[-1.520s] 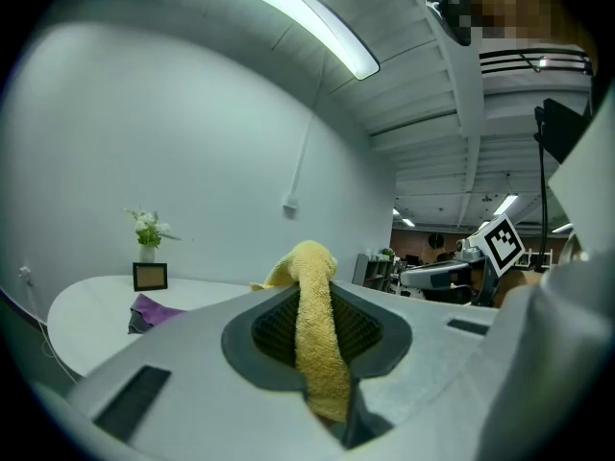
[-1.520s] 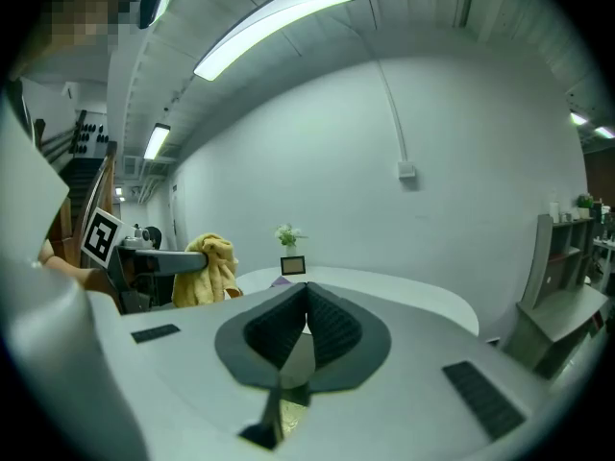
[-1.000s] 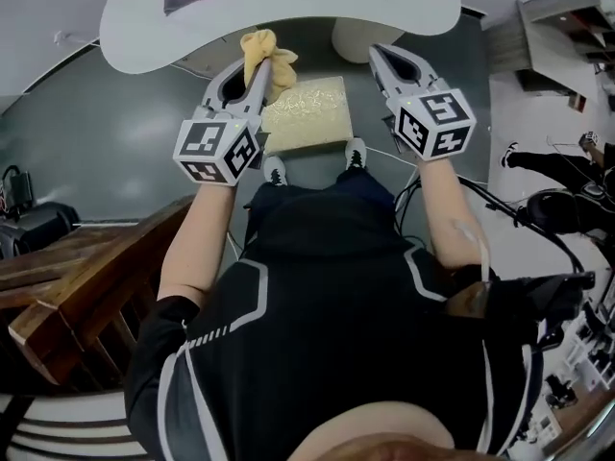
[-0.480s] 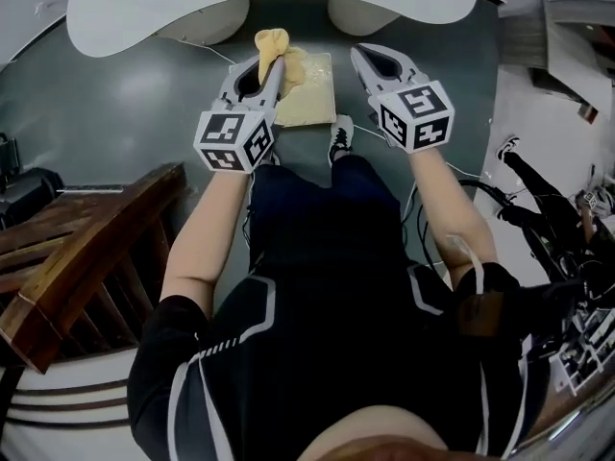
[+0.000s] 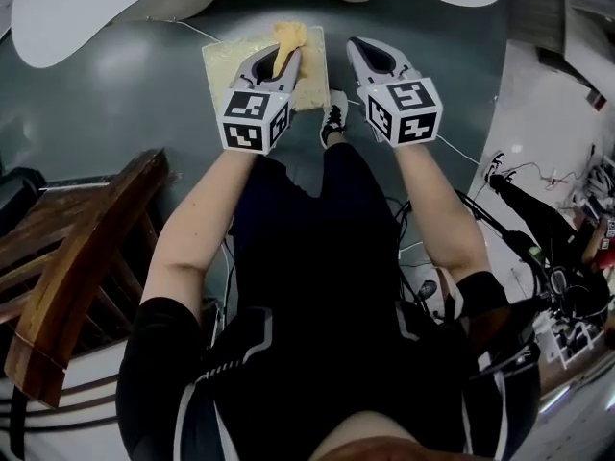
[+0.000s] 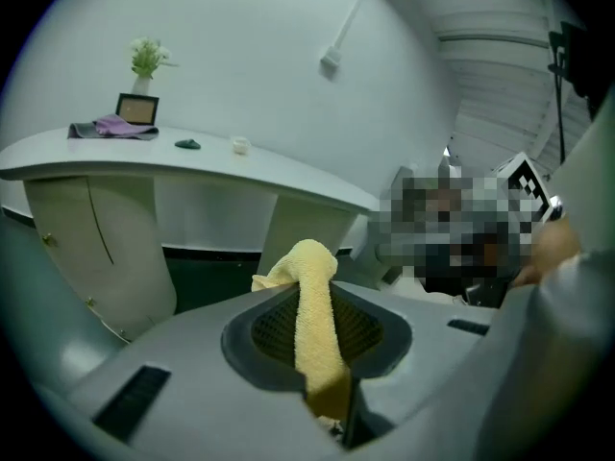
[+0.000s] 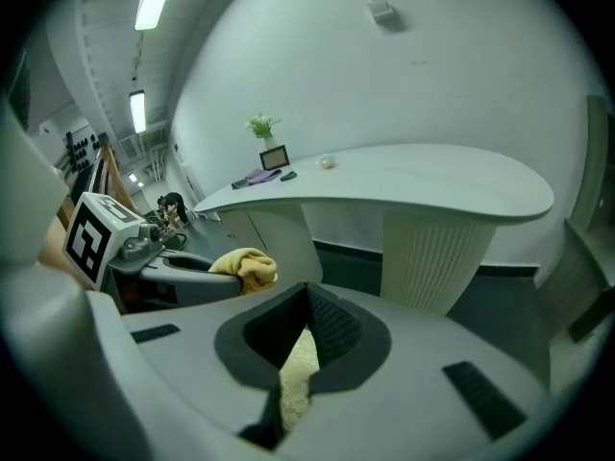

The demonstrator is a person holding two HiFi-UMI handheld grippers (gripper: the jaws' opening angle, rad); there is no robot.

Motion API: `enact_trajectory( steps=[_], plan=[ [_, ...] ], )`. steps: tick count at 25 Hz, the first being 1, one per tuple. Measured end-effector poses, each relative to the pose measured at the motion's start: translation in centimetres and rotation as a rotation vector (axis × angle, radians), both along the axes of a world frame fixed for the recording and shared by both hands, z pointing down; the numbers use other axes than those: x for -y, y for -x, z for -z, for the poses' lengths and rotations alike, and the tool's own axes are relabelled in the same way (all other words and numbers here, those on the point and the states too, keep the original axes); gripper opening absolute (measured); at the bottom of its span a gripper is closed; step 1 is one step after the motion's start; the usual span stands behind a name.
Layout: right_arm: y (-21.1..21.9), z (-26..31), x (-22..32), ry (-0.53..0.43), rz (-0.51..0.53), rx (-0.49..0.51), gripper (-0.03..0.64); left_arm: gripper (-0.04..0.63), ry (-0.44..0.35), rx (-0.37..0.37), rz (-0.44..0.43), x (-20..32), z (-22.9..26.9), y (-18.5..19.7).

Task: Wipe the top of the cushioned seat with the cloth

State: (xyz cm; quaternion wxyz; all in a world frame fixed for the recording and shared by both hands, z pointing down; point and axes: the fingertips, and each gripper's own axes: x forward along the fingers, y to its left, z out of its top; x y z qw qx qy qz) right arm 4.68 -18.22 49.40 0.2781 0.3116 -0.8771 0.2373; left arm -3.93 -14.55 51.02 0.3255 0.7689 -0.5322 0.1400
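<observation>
Yellow cloth [image 5: 289,36] is pinched in the L gripper [image 5: 281,56]: jaws clamped on it, a strip running down btwn the pads and a bunched end poking out past the tips, as the left gripper view shows (cloth [image 6: 315,325] fills the slot top to bottom). In the head view that bunch sits over the far edge of the seat [image 5: 221,58], a pale yellow square cushion low on the dark green floor [image 5: 125,113]; can't tell whether cloth and seat touch. R gripper [image 5: 358,45] is just beside the L one, off the seat's right edge, jaws closed together w/ nothing held; thru the narrow gap below its pads the seat's textured top [image 7: 296,373] shows. From the right gripper view the cloth [image 7: 246,266] is a lump at the other gripper's tip. Both marker cubes face up, forearms stretched fwd. A shoe [image 5: 333,118] stands near the seat's near right corner. Beyond the seat is a white curved table [image 5: 96,8] on pale legs; on its top a small plant [image 6: 146,59], a frame [image 6: 137,109] and a purple rag [image 6: 120,127]. Wooden furniture [image 5: 77,257] at the person's left.
</observation>
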Motion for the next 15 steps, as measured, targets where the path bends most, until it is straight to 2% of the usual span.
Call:
enact_trajectory(
  steps=[3, 10, 15],
  plan=[
    [-0.7, -3.1, 0.4, 0.01, 0.008, -0.033, 0.006, 0.057, 0.041, -0.006, -0.027, 0.7, -3.9, -1.6],
    [-1.7, -9.5, 1.1, 0.06, 0.02, -0.064, 0.006, 0.057, 0.141, -0.069, 0.038, 3.0, -12.2, -4.2],
    [-2.7, -13.6, 1.4, 0.103, 0.01, -0.068, 0.006, 0.057, 0.193, -0.097, 0.025, 4.0, -16.7, -6.8]
  ],
)
